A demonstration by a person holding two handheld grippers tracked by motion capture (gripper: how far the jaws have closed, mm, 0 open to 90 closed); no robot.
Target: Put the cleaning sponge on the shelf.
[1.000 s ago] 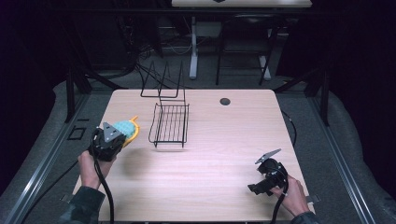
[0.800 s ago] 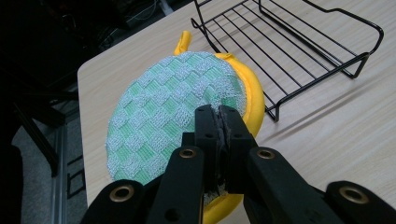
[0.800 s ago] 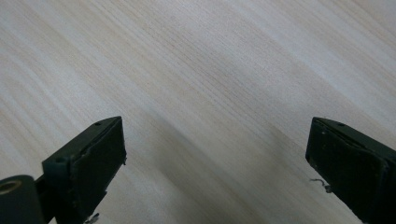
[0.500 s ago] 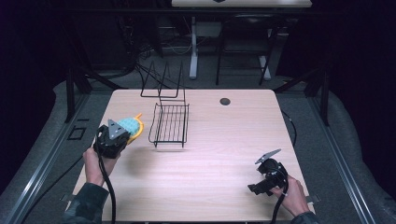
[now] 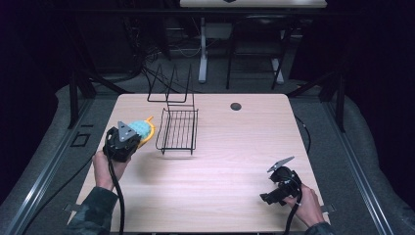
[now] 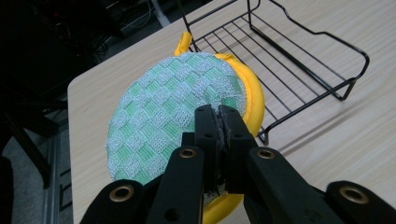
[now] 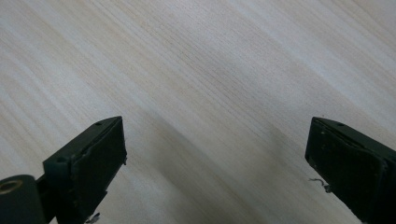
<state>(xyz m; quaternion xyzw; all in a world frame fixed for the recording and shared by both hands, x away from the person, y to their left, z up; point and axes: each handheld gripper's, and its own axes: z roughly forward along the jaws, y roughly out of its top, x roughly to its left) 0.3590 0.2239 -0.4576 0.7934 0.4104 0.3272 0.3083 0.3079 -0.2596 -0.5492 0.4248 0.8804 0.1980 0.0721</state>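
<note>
Left hand-held gripper (image 6: 218,122) clamped on a round pot holder (image 6: 163,121), jaws pinched tight together on its near edge. Pot holder has a green checkered knit face and a yellow padded rim with a yellow loop at the far side. It is held above the left part of the light wood counter (image 5: 230,161), just beside the left side of a black wire rack (image 5: 178,130); in the left gripper view the yellow rim overlaps the rack's near corner, touching or not is hard to tell. In the high view the left hand-held gripper (image 5: 128,137) sits at the counter's left edge with the pot holder (image 5: 142,130) poking out past it, person's left hand (image 5: 104,169) behind it, cable trailing down.

Right hand-held gripper (image 5: 274,188) at the lower right of the counter, well apart from the rack, held by the right hand (image 5: 307,205). Right gripper view: jaws wide apart, nothing between them, bare wood grain of the counter (image 7: 210,79) below.

A second, taller black wire frame (image 5: 169,85) stands at the counter's far edge behind the rack. Small dark round grommet (image 5: 236,106) in the counter top near the far edge
</note>
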